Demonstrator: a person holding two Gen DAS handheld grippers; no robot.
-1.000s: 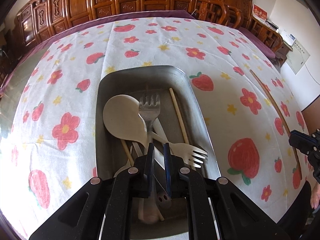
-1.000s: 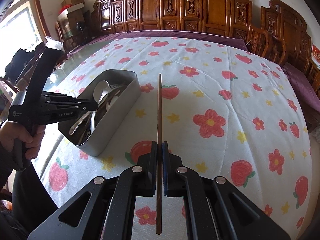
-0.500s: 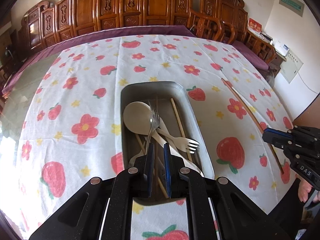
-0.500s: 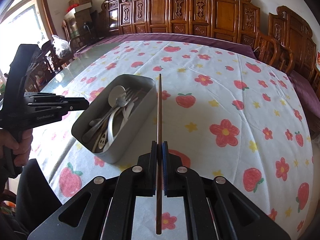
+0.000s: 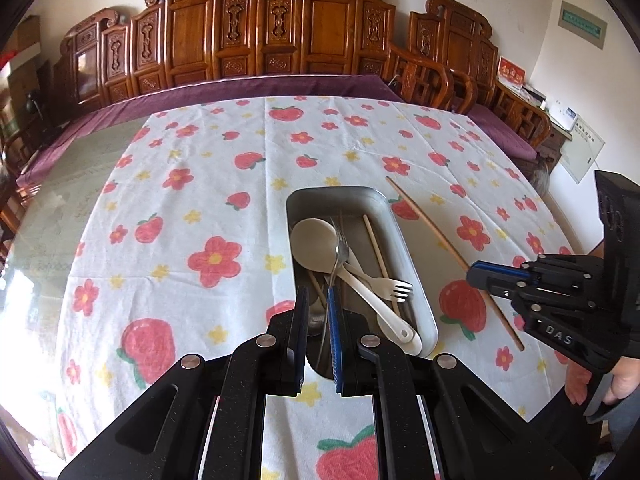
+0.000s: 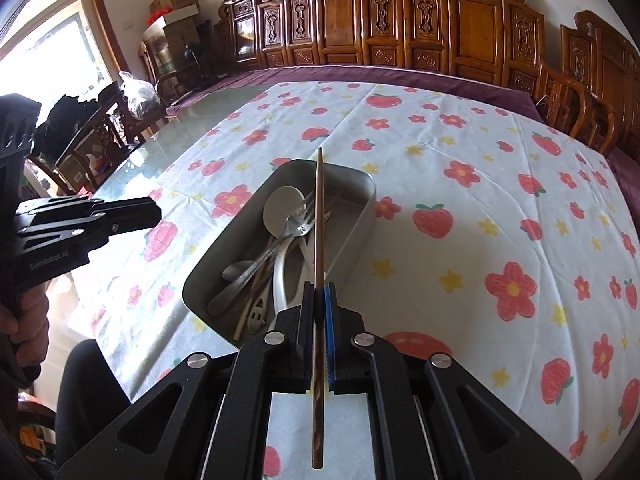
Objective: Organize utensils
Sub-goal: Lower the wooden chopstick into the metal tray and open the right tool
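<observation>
Carrying a brown chopstick (image 6: pixel 319 216) toward the metal tray (image 6: pixel 356 236), we have our right gripper (image 6: pixel 319 300) pinched tight on its shaft, well along from the near end, so most of its length sticks out ahead of the fingers. From the right wrist view the stick's far half lies across the tray's opening, though whether it hangs right over it or a little to the side we cannot tell; the left wrist view shows the same chopstick (image 5: pixel 448 248) slanting along beside the tray's right wall (image 5: pixel 404 240), so we judge it not yet in.

Our left gripper (image 5: pixel 318 312) hovers near the tray's close end, its fingers nearly together with only a slim gap; the steel fork (image 5: pixel 340 256) handle seems to run up into that gap, but we cannot tell whether the pads press on it.

Already in the tray lie a pale spoon (image 5: pixel 314 244), a white fork (image 5: pixel 384 286), another chopstick (image 5: pixel 378 250) and more cutlery.

Next, we judge, the right hand must line the stick up with the tray's long side, lower it and let go
</observation>
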